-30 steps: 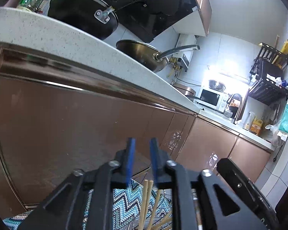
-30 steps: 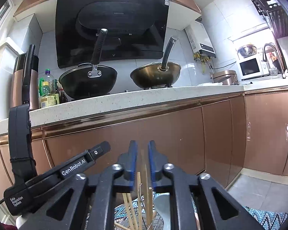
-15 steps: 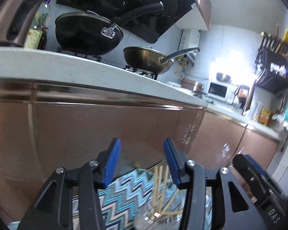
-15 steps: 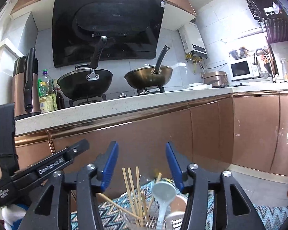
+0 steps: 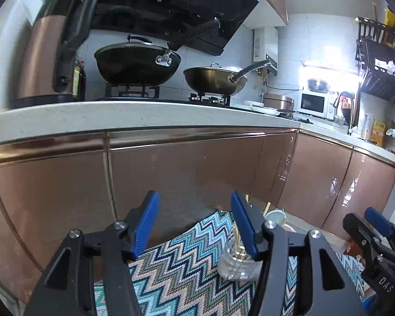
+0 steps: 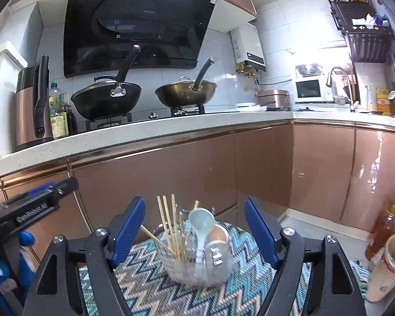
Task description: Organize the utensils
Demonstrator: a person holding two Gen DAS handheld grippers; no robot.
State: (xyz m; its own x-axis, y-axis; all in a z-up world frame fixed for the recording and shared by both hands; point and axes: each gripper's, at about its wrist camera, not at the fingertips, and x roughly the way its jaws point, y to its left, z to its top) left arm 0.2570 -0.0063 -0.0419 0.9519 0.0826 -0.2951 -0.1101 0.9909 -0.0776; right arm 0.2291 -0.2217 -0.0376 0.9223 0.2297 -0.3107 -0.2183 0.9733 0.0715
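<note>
Both my claws, left gripper (image 5: 194,223) and right gripper (image 6: 194,230), just opened up, nothing gripped; clear holder (image 6: 197,266) with chopsticks (image 6: 171,226) sits on the zigzag mat (image 6: 150,284), roughly mid-mat I think.

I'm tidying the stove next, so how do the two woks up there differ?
The left wok is black; the right wok is bronze-gold. The left wok has a riveted metal bracket at its handle; on the right wok none shows. The left wok looks somewhat larger. Both sit on burners with dark handles rising toward the hood.
</note>
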